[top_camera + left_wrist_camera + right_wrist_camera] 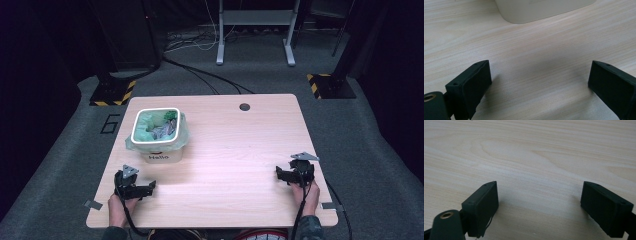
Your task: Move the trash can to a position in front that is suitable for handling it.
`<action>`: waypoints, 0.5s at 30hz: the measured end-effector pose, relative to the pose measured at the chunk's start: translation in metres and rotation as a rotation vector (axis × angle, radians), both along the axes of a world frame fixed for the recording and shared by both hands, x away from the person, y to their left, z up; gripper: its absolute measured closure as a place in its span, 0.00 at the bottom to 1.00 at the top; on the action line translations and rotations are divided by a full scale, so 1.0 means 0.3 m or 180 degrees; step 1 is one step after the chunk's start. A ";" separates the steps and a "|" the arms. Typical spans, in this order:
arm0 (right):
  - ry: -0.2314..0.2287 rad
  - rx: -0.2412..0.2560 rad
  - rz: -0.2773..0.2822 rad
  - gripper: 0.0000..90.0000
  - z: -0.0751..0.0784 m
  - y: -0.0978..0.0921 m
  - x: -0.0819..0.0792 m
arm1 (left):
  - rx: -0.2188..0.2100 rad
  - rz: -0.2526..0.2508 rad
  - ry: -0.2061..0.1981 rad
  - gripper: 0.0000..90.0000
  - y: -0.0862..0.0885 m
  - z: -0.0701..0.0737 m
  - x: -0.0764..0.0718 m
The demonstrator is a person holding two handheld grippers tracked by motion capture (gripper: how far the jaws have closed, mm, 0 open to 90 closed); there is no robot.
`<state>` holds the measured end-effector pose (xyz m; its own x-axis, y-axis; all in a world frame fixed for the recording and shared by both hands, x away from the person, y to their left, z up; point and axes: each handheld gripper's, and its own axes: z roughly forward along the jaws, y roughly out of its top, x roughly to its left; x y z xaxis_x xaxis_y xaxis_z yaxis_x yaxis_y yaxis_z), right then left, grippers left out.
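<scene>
A small white bin (159,134) with a green bag liner stands on the left part of the wooden table (235,145); crumpled waste lies inside it. My left gripper (150,186) rests on the table just in front of the bin, held by a hand, open with nothing between its jaws. In the left gripper view its jaws stand wide apart around its midpoint (540,77) over bare wood, and the bin's white base (541,10) is close ahead. My right gripper (280,173) rests near the table's right edge, open and empty; its midpoint (540,197) is over bare wood.
A round cable hole (244,107) is in the table's far edge. Behind the table are a desk frame's legs (220,50), floor cables, and stands with yellow-black striped bases (114,93). Small metal clips sit at the near table corners.
</scene>
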<state>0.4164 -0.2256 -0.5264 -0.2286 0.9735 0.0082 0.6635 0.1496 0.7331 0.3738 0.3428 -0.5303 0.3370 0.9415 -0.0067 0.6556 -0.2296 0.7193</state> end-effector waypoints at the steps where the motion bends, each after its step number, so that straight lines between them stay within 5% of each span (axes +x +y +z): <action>1: -0.0001 0.0000 0.0000 0.15 0.000 0.000 0.000 | 0.0002 0.0009 -0.0002 0.05 0.000 0.000 0.000; 10: -0.0007 0.0002 0.0004 0.15 0.000 -0.001 0.001 | 0.0003 0.0101 0.0031 0.12 0.012 0.012 -0.014; 15: -0.0001 0.0003 -0.0001 0.15 0.000 0.000 0.000 | -0.0142 0.0074 0.0117 0.09 0.024 0.039 -0.008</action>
<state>0.4164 -0.2257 -0.5264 -0.2285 0.9735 0.0091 0.6633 0.1488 0.7334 0.3713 0.3500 -0.5187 0.3140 0.9475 -0.0607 0.6866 -0.1824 0.7038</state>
